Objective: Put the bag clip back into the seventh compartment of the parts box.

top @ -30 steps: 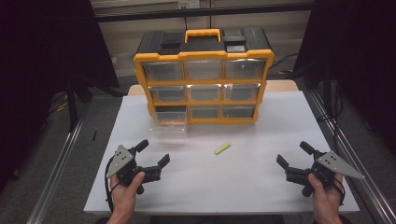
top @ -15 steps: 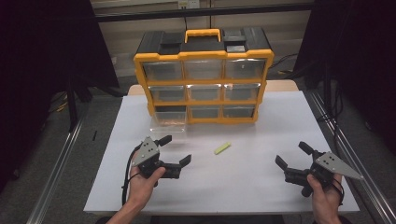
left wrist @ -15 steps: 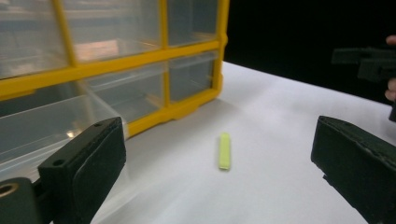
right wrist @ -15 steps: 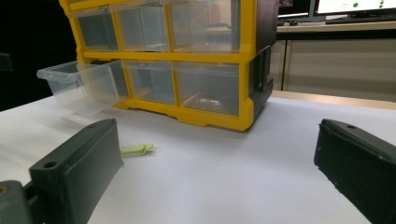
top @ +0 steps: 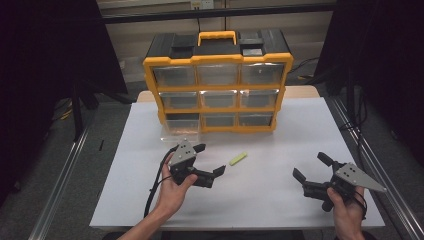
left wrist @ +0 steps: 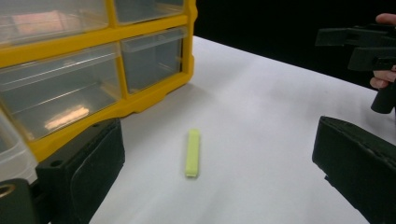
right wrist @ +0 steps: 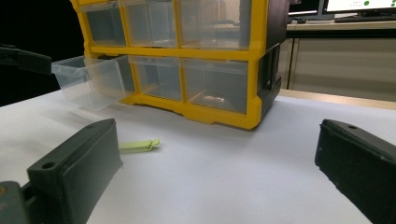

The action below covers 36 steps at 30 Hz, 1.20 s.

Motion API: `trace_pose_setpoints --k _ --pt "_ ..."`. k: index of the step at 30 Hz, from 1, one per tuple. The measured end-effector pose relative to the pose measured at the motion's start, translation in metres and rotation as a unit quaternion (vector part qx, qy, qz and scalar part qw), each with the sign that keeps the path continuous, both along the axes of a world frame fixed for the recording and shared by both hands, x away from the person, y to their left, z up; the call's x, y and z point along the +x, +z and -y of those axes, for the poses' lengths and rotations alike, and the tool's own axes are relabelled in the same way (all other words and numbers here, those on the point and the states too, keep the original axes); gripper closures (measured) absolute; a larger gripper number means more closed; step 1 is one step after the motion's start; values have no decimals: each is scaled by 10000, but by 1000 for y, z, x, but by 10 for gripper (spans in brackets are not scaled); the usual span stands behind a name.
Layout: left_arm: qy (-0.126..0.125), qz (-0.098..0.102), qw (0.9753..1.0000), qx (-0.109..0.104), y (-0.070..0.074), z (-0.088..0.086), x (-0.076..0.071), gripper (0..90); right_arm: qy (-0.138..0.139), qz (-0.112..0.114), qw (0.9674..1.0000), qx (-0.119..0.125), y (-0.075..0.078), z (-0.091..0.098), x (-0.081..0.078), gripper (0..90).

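Lying flat: slim yellow-green strip (left wrist: 192, 152).

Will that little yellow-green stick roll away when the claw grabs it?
Probably not: the yellow-green stick looks flat-sided and lies flat on the white table, so it should slide rather than roll. It looks small and thin, so likely light. The open left claw could nudge it sideways.

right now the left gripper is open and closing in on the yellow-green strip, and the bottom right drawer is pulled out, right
Not quite: the pulled-out drawer is bottom left, as the high view shows. The rest holds: the left gripper is open, with the yellow-green strip lying ahead between its fingers.
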<state>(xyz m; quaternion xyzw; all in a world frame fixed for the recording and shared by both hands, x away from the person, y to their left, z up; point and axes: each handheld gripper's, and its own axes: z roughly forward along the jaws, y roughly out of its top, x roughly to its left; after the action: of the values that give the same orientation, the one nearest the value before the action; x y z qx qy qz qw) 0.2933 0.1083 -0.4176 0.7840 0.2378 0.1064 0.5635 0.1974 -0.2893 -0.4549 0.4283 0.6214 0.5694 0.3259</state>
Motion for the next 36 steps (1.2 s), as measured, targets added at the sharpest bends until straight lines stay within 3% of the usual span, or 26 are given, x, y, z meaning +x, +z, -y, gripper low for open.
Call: trace_pose_setpoints --k 1,6,9,12,14,20,22,23,24,25,27,28,29,30,31,32,34,35,36 --pt "-96 -67 9999 -23 2 0 2 24 3 3 10000 -2 0 0 0 0" --pt "-175 -198 9991 336 9 8 8 23 -1 -40 10000 26 0 1 -1 0" --pt "-379 -332 9980 386 7 17 13 31 6 -63 9999 104 0 1 0 0" --pt "-447 -603 9951 642 3 29 18 46 14 -42 9999 100 0 1 0 0" --pt "-471 -605 9934 857 2 35 21 46 12 -34 9999 100 0 1 0 0" --pt "-833 -870 9843 1292 2 53 28 52 35 -52 10000 47 0 1 -1 0" --pt "-936 -971 9801 1455 1 58 30 56 20 -43 10000 45 0 1 -1 0" --pt "-1009 -954 9797 1447 -1 61 31 55 16 -48 10000 42 0 1 -1 0" --pt "-970 -987 9792 1482 -2 64 31 55 16 -48 10000 42 0 1 -1 0" --pt "-928 -1081 9765 1619 -1 66 33 55 14 -61 10000 61 0 0 -1 0" --pt "-1142 -1176 9740 1566 -2 70 38 56 9 -66 10000 68 0 0 -1 0" --pt "-1144 -1173 9725 1653 -1 71 39 56 9 -66 10000 68 0 0 -1 0" --pt "-1153 -1176 9726 1640 -2 73 41 71 19 -67 10000 58 0 0 -1 0" --pt "-1198 -1087 9688 1878 -1 75 46 73 25 -58 10000 56 0 0 -1 0" --pt "-1138 -1129 9689 1887 -1 77 46 76 9 -50 10000 50 0 0 -1 0" --pt "-1217 -1127 9671 1929 -1 78 50 76 9 -50 10000 50 0 0 -1 0" --pt "-1256 -1231 9612 2126 -3 83 53 77 22 -63 10000 45 0 1 -2 0" --pt "-1256 -1271 9606 2129 -5 85 54 73 24 -68 10000 44 0 1 -1 0" --pt "-1268 -1303 9565 2280 -5 88 55 73 15 -69 10000 41 0 1 -1 0"
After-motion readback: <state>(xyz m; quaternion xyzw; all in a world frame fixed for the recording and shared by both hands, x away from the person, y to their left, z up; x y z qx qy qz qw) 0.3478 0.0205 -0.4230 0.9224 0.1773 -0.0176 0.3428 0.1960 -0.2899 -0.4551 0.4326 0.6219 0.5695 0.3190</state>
